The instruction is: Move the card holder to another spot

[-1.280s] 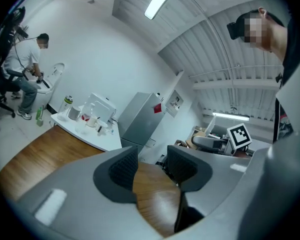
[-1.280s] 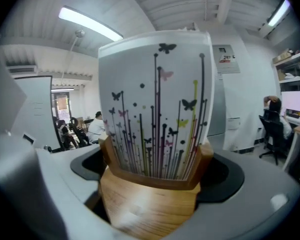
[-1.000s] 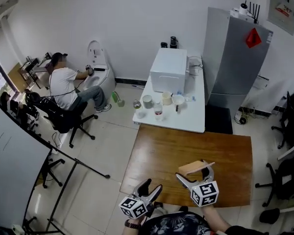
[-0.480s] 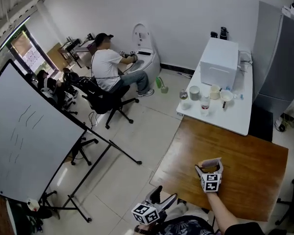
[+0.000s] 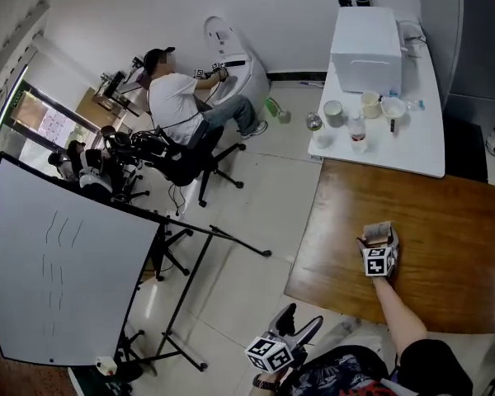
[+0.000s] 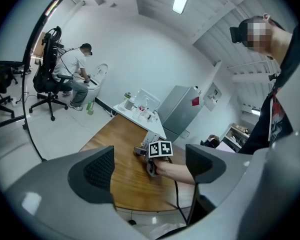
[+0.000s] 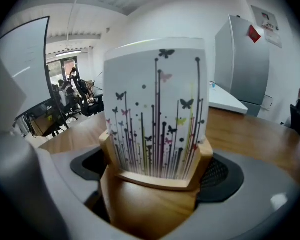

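The card holder point(image 7: 150, 204) is a small wooden block with a white card point(image 7: 157, 109) printed with butterflies and stems standing in its slot. My right gripper point(image 7: 155, 173) is shut on the block, one pad on each side. In the head view the card holder point(image 5: 380, 232) and right gripper point(image 5: 376, 241) sit low over the brown table point(image 5: 454, 213), left of its middle; contact with the top is hidden. My left gripper point(image 5: 301, 322) hangs off the table's near-left corner over the floor. Its jaws have just been opening, and nothing is between them.
A white table point(image 5: 421, 143) beyond the brown one carries a white box point(image 5: 365, 38), cups and a bottle. A whiteboard on a stand point(image 5: 58, 279) fills the left. A person sits on an office chair point(image 5: 181, 151) at the back. The right gripper's cube point(image 6: 160, 149) shows in the left gripper view.
The right gripper has come down and moved farther onto the brown table with the card holder. The left gripper has dropped off the table's near edge, its jaws wider. The head view swung left.
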Demonstrator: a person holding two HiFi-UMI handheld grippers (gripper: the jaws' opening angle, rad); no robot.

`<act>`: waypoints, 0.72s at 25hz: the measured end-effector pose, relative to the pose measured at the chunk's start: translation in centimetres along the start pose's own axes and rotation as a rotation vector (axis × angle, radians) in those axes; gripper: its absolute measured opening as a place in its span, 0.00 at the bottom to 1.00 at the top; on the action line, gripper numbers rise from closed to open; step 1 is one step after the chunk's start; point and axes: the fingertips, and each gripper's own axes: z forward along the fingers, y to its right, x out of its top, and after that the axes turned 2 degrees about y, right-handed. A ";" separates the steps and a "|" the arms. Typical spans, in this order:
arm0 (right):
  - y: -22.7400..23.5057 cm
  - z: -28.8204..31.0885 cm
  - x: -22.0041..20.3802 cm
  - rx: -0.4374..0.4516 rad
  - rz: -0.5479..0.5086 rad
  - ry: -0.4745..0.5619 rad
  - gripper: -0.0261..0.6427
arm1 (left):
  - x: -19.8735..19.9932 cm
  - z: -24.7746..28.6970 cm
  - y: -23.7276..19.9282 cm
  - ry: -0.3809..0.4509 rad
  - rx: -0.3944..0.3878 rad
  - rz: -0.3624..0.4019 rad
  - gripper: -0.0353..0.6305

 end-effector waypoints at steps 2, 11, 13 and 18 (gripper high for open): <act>-0.3 0.3 -0.5 0.001 0.005 -0.008 0.85 | -0.5 0.4 0.0 -0.035 -0.026 -0.019 0.69; -0.5 -2.0 -2.3 0.112 0.131 -0.043 0.91 | -2.1 2.7 2.8 -0.104 -0.181 -0.186 0.45; 0.4 -5.2 -2.7 0.111 0.196 -0.024 0.91 | -2.5 3.8 5.2 -0.142 -0.270 -0.210 0.45; 2.4 -15.6 -2.1 0.120 0.309 0.068 0.90 | -2.4 6.2 11.7 -0.256 -0.517 -0.199 0.34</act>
